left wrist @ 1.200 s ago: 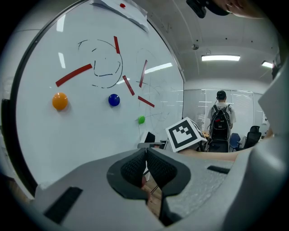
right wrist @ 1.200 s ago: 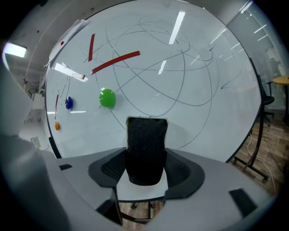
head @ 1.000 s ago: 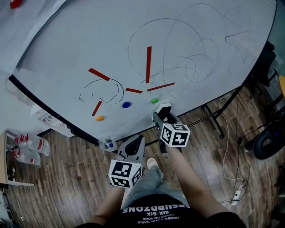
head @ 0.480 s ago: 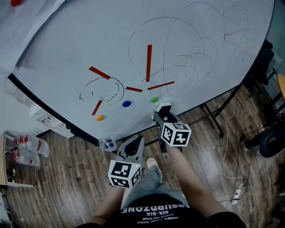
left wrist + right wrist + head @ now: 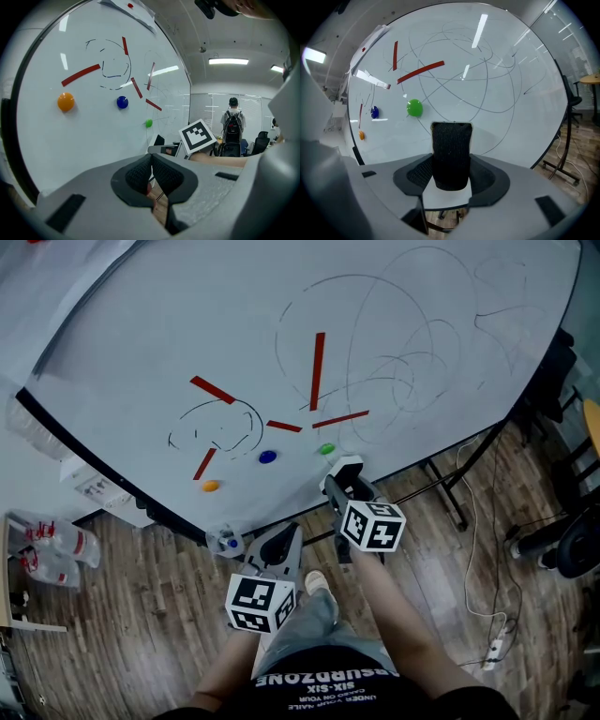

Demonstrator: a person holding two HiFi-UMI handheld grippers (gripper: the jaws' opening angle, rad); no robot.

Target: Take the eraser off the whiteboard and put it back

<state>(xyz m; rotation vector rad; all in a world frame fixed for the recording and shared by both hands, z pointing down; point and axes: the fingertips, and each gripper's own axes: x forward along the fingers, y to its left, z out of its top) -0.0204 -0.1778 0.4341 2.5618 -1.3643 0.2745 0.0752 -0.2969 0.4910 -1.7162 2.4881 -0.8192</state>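
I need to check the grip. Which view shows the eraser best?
The right gripper view: the eraser fills the closing jaws of the right hand-held gripper. The head view shows only its white end; the left gripper view, nothing certain.

You face 1 whiteboard [image 5: 141, 324] that carries 5 red strips [image 5: 317, 358], 3 round magnets [image 5: 267, 457] (1 orange, 1 blue, 1 green) and 1 eraser [image 5: 451, 154]. To your left you have 2 plastic bottles [image 5: 70, 542], and 1 person [image 5: 233, 123] stands across the room.
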